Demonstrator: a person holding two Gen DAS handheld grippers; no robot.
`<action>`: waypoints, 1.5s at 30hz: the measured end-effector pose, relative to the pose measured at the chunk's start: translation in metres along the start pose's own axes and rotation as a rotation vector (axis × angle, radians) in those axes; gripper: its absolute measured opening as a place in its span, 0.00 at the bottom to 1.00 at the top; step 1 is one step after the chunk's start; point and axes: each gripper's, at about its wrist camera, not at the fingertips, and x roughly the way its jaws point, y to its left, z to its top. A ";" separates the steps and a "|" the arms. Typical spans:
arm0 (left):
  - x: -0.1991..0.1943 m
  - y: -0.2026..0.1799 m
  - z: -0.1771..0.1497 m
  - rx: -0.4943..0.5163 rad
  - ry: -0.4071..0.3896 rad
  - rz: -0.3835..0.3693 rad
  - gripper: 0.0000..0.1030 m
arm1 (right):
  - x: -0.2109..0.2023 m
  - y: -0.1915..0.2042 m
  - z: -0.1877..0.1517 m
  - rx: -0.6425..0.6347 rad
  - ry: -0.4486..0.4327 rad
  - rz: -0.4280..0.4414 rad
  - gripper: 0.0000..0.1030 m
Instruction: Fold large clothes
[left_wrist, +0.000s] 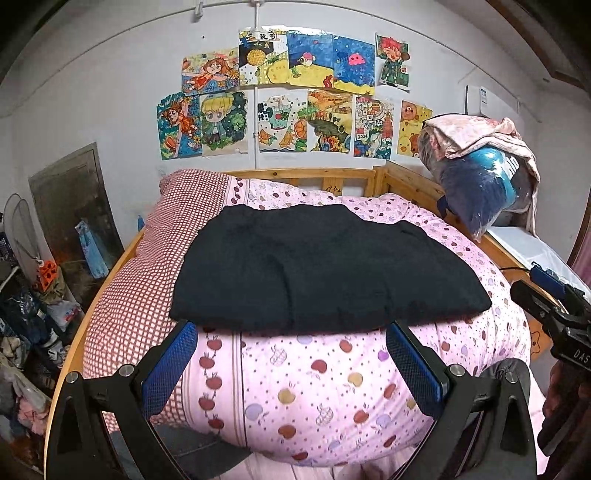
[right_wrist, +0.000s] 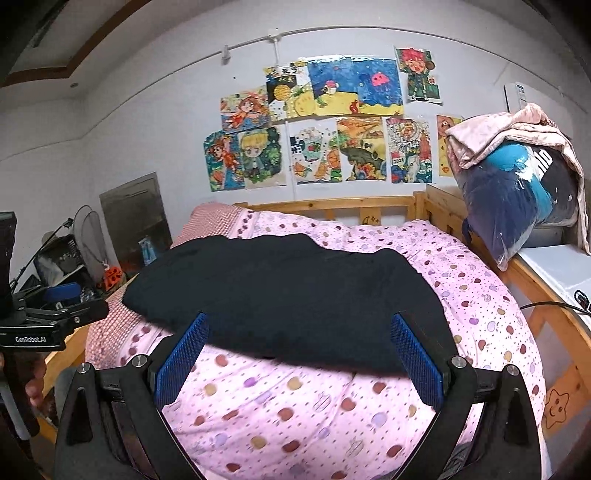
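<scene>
Garment (left_wrist: 325, 269) flat on quilt (left_wrist: 317, 387) — both tongs agape, empty.

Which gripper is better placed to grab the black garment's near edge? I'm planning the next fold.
Likely the left gripper: open, its fingertips meet the black garment's near hem. The right gripper is open too, but sits askew.

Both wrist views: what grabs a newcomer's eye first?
The black garment lying flat across the middle of the pink quilt, just beyond both open grippers, left and right. Next, the bright drawings taped on the wall above the headboard, and the bagged bundle at the bed's right rail.
</scene>
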 end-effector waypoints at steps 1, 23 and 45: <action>-0.004 0.000 -0.003 0.002 -0.005 0.003 1.00 | -0.004 0.003 -0.003 -0.003 -0.001 0.007 0.94; -0.053 0.015 -0.053 -0.054 -0.060 0.091 1.00 | -0.044 0.035 -0.042 -0.048 -0.044 -0.022 0.94; -0.041 0.014 -0.079 -0.053 -0.105 0.102 1.00 | -0.030 0.031 -0.067 -0.036 -0.051 -0.063 0.94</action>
